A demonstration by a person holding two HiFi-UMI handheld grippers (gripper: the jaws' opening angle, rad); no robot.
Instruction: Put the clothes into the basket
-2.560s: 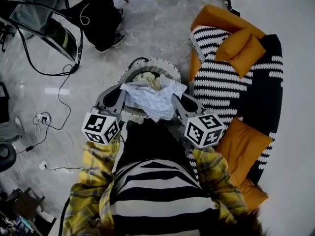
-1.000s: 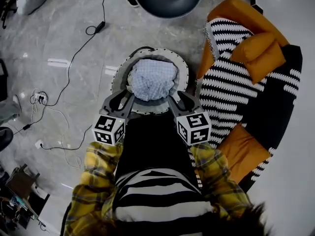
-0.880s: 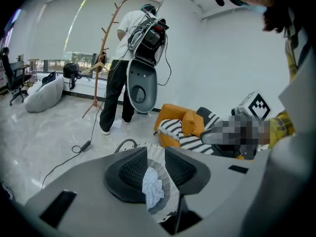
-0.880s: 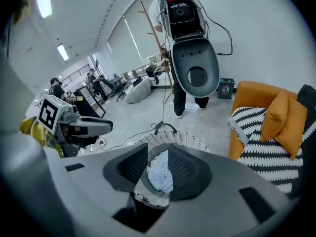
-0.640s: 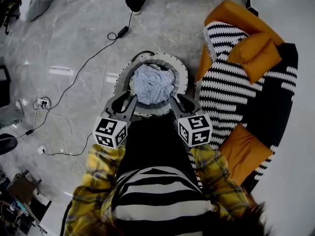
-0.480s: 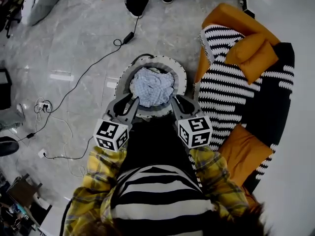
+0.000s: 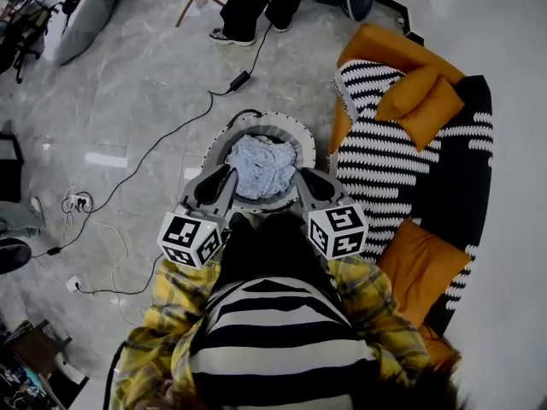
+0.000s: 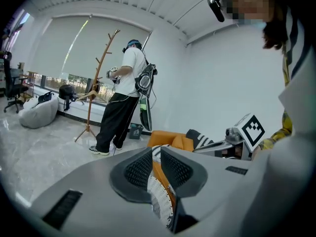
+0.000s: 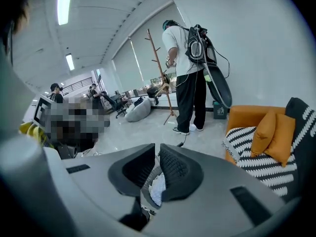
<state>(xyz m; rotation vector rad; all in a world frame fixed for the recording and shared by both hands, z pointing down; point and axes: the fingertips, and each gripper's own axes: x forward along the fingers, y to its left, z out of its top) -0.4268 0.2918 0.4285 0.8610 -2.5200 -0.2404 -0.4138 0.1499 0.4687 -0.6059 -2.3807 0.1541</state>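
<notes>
1. Left gripper [image 7: 224, 176] and right gripper [image 7: 301, 178]: both sets of jaws have just been closing and now stand almost together, with nothing between them.
2. The pale blue checked clothes [image 7: 263, 165] lie inside the round grey woven basket [image 7: 256, 118] on the floor, beside the orange and black-and-white striped sofa [image 7: 402, 169].
3. Judgement: this garment is delivered and the grippers are free for the next 1, if any remain.
4. Against the earliest frame: then the 2 grippers held the cloth spread over the basket; now it has been let go and sits bundled lower inside, and both grippers have pulled back from the rim.
</notes>
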